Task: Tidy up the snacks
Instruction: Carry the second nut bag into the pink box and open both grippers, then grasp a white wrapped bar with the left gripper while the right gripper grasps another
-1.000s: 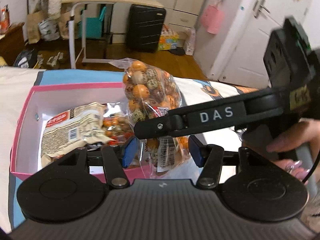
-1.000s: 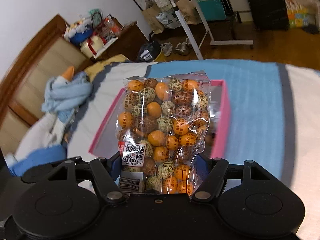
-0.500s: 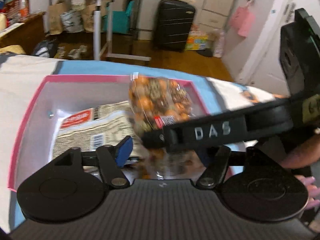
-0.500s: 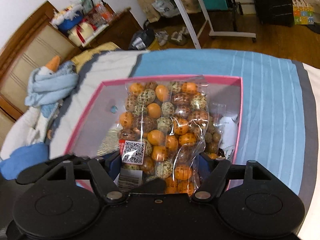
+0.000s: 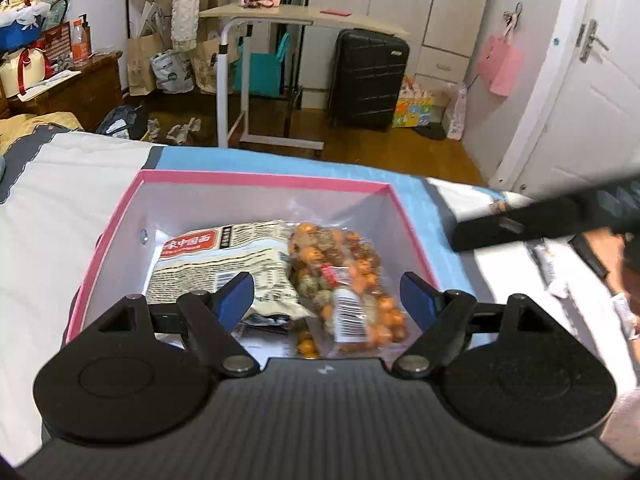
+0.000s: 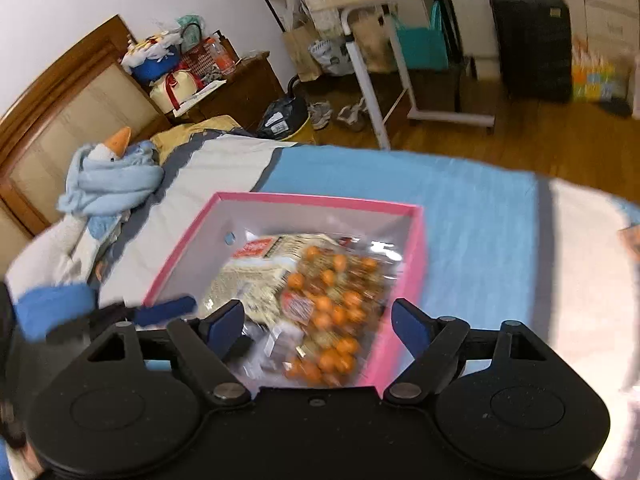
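My right hand-held gripper (image 6: 318, 320) and my left hand-held gripper (image 5: 328, 296) both hang spread and holding nothing above the pink box (image 5: 256, 178) on the bed, where the bag of orange snacks (image 5: 348, 280) lies beside the noodle packet (image 5: 224, 260).

A bed (image 5: 60, 200) covered by a white, grey and blue striped sheet (image 6: 472, 216) is seen. A pink-rimmed open box (image 5: 260, 178) is set directly on the blue stripe. A plush goose (image 6: 108, 168) wrapped in pale blue cloth is laid near the wooden headboard (image 6: 60, 120). A small packet (image 5: 546, 264) lies right of the box.
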A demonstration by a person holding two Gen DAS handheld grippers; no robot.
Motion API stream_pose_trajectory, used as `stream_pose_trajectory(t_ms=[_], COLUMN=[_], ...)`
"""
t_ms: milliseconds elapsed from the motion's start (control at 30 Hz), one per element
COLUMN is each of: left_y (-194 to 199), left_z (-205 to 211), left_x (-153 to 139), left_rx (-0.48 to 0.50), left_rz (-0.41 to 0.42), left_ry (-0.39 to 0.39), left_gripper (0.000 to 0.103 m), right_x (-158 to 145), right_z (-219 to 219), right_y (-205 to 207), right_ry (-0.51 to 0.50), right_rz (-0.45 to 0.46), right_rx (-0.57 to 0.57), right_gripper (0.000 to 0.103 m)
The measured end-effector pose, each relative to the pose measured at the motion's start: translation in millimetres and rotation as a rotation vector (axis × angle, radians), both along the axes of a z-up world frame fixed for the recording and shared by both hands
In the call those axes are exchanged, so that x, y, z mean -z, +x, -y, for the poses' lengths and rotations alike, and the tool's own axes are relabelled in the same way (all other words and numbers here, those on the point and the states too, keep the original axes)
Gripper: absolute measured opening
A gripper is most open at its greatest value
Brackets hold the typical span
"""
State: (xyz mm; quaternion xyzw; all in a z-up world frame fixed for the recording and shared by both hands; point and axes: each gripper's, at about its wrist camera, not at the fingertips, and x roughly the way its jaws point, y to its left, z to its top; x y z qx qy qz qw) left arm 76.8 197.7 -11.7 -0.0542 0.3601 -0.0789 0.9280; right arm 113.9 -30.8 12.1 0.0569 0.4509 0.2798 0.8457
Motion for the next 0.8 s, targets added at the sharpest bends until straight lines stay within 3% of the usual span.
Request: stream_pose_trajectory(t_ms=[200,400,500,667,800], left_y=[-14,-24,-24,-15,-1], left_z=[19,68,96,150,186], left_x=[-20,-39,-40,-29,-9], left_rx=[0.067,0.190,0.248,0.324,0.357], left_rz=[0.000,0.017,0.012,-0.015,-0.039], left_ry=[-0.059,-0.034,-0.033,-0.032,-0.054], left_gripper=[0.080,0.078,0.078,0.079,0.080], right_x=[-24,-39,-35,-14,27], right_z=[84,176,209,274,333], right_y=[-58,-102,-114,-113,-100], right_ry=[-0.162,-0.238,-0.328,-0.372,-0.309], right_rz=[0.103,0.168,0.186,0.088,-0.041], right_rx=[0.087,0.207,0.270,0.445,0.559], right_gripper=[0.086,0.086,0.086,0.086,0.086])
